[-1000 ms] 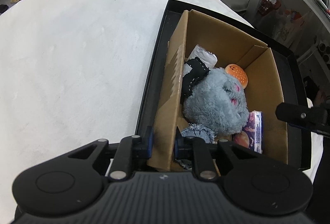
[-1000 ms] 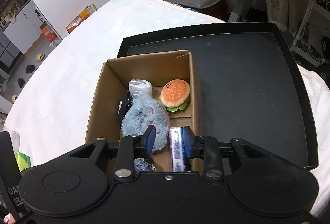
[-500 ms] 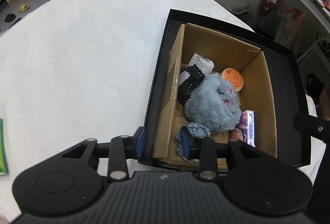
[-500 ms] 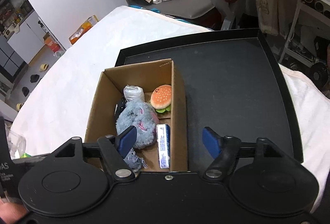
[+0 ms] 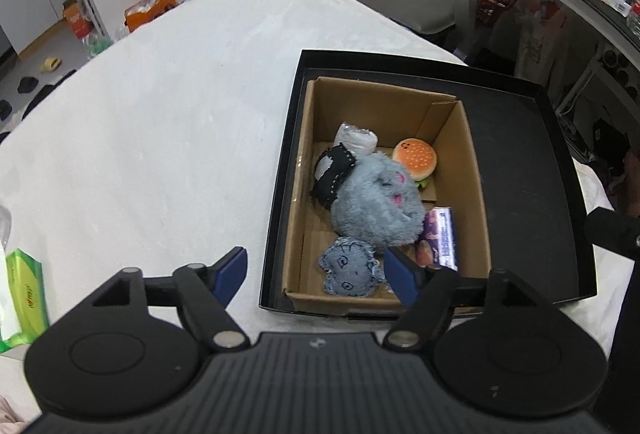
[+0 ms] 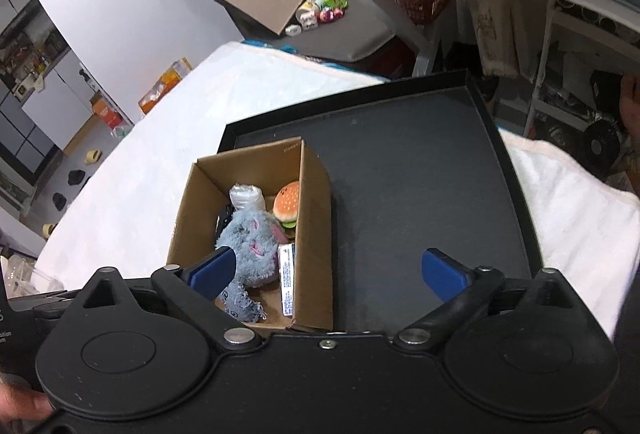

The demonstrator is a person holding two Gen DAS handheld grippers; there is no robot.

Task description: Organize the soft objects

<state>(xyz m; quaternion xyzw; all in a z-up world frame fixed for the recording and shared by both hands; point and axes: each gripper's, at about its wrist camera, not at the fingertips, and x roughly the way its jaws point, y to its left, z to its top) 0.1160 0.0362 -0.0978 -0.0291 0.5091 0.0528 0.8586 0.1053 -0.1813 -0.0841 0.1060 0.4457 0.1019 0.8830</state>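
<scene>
A big white soft cover (image 5: 160, 122) fills the left side of the left wrist view, with a messy room behind it at the top. At the far left edge sits a green packet (image 5: 24, 294). On the right side of the cover lies a black tray (image 5: 532, 170), and a brown cardboard box (image 5: 304, 194) stands in the tray's left part.

All the soft things are in the box. From left to right: a black pouch with white stitches (image 5: 334, 172), a white wrapped roll (image 5: 356, 138) behind it, a small denim toy (image 5: 348, 272) at the near end, a fluffy grey plush (image 5: 380, 202) in the middle, a little burger toy (image 5: 414, 158) toward the back right, and a tissue pack (image 5: 438, 238) on its edge by the right wall.

They all look light and squishy, so they should give when pinched. I think the grey plush is best grabbed around its fat middle, and the tissue pack by its flat sides.

The left gripper (image 5: 316, 274) hangs over the near left corner of the box, tipped down. Its jaws have just been opening and hold nothing. The right gripper (image 6: 332, 274) hangs over the box's right wall and the bare tray, tipped down too. Its jaws have just been opening, stand very wide, and hold nothing.
</scene>
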